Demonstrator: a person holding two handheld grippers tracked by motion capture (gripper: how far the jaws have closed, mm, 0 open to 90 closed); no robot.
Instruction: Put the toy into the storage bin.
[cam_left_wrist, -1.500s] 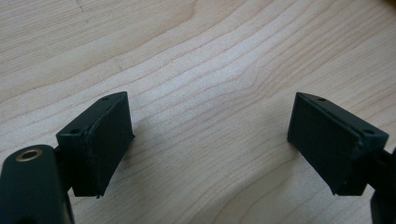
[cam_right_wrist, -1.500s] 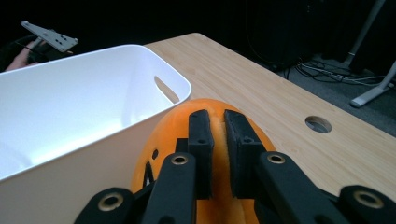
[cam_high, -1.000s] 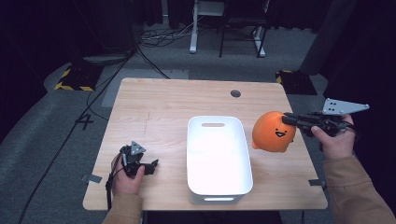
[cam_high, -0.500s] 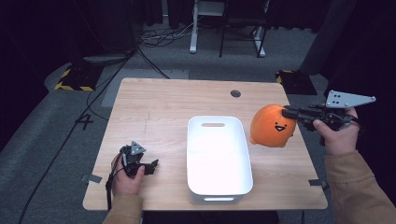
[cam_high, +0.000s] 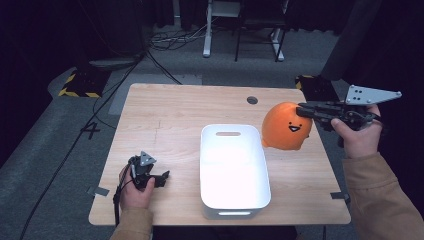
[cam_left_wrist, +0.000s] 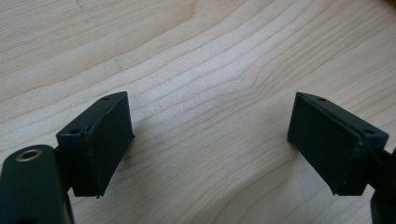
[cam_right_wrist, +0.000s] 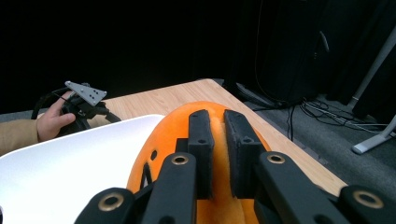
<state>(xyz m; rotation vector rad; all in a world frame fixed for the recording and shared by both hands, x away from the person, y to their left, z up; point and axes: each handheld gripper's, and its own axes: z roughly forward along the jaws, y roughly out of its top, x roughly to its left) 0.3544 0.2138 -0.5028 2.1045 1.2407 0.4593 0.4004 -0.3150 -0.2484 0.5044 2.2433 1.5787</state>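
Plush (cam_high: 285, 126) lifted higher (right gripper (cam_high: 303, 111) clamped), nearing bin (cam_high: 233, 201).

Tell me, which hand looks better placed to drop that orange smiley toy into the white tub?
The right. Its gripper already pinches the orange toy beside the white tub. The left gripper sits open on the table.

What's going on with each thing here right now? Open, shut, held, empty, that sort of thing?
Orange plush toy: pinched at its top, lifted off the table beside the bin.
White bin: upright on the table, empty.
Right hand-held gripper: shut on a fold of the plush toy.
Left hand-held gripper: open, nothing between its jaws, low over bare wood.
Table: bears the bin.
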